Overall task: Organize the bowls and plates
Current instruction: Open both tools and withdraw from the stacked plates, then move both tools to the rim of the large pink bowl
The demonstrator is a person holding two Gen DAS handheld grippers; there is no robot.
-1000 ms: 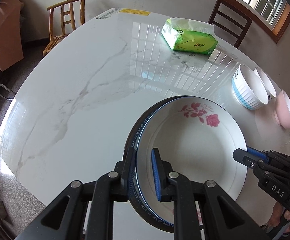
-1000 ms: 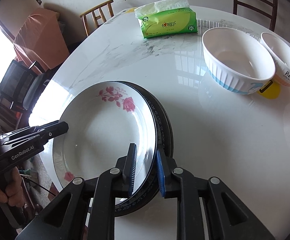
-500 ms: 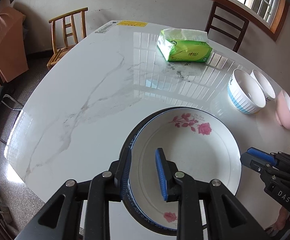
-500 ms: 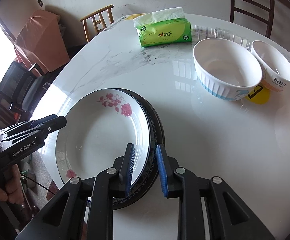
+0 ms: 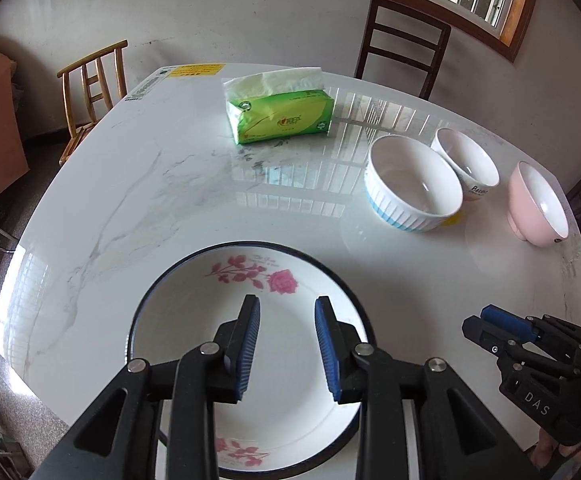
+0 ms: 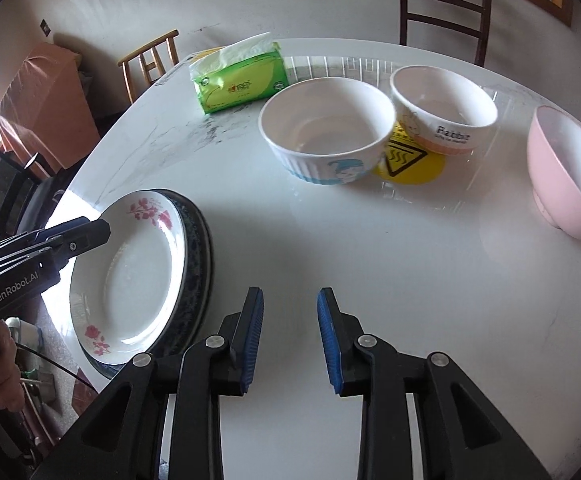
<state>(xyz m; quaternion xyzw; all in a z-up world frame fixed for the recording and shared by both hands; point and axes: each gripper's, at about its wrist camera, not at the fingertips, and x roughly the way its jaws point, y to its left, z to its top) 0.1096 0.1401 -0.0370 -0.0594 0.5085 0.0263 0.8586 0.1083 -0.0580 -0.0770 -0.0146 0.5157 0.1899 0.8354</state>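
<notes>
A white rose-patterned plate lies stacked on a dark blue-rimmed plate at the table's near edge; the rose plate also shows in the right wrist view. My left gripper is open and empty above the rose plate. My right gripper is open and empty over bare table, right of the stack. Three bowls stand at the far right: a blue-ribbed white bowl, a "Rabbit" bowl and a pink bowl.
A green tissue pack lies on the far side of the white marble table. A yellow warning sticker lies between the bowls. Wooden chairs stand beyond the table, one dark.
Both grippers let go of the plate rims, opened and pulled back. The right gripper swung right, off the stack. The plates now lie flat on the table.
</notes>
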